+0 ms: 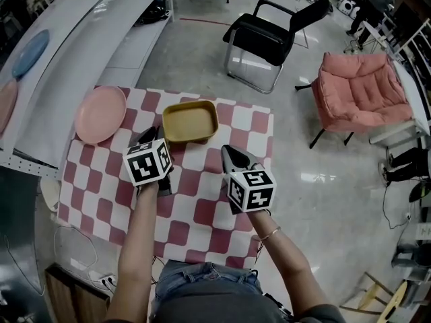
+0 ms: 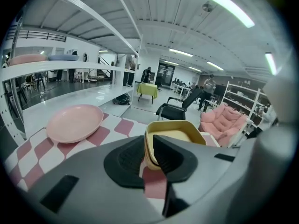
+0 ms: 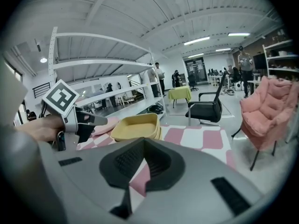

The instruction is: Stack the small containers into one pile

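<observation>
Left gripper [image 2: 149, 146]: my jaws are half open, with the near rim of the yellow container stack [image 1: 190, 121] in the gap and the pads off it. The pile looks built, I reckon. Next I back out without nudging it. Right gripper [image 3: 142, 164]: jaws slightly parted and empty, stack ahead-left.

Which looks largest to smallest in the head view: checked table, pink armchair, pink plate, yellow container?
1. checked table
2. pink armchair, though it sits farther off
3. pink plate and yellow container look about alike, so they are not ranked
</observation>
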The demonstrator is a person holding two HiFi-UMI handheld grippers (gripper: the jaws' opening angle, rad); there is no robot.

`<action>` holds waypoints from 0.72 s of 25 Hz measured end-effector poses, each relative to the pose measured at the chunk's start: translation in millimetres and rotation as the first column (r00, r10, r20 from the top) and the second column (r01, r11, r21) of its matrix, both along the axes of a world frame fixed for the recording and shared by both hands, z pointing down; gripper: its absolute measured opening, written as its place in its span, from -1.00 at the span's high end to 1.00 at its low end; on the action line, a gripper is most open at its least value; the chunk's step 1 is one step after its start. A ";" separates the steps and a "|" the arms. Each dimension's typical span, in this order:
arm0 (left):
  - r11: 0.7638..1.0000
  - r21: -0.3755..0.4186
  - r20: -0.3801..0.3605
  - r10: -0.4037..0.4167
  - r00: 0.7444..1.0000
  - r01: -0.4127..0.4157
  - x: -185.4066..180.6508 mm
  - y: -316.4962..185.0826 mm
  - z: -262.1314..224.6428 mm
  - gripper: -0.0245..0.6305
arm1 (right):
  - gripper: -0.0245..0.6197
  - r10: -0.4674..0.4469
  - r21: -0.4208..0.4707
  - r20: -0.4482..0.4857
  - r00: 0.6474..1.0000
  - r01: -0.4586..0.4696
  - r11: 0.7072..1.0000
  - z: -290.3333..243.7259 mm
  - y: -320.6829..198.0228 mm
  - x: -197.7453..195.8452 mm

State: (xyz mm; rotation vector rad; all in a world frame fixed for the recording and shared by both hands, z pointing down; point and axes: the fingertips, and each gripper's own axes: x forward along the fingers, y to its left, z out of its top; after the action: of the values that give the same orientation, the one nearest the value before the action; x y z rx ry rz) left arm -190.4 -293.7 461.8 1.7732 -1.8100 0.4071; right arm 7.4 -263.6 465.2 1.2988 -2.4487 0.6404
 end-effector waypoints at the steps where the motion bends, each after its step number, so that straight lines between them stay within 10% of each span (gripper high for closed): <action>1: 1.000 0.003 -0.001 0.009 1.000 -0.009 2.1 6.1 -1.0 0.72 | 0.89 -0.002 0.006 0.002 1.000 0.002 1.000 -2.6 2.9 0.0; 18: 0.995 0.050 -0.024 0.093 0.995 -0.091 32.7 90.3 -10.5 0.83 | 0.89 -0.016 0.064 0.031 0.999 0.014 0.998 -35.7 64.3 10.5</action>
State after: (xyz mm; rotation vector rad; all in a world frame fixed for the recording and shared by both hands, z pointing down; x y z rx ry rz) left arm -157.7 -203.4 451.4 1.8924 -1.7390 0.3768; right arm 17.8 -199.3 429.5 1.3023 -2.5211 0.5879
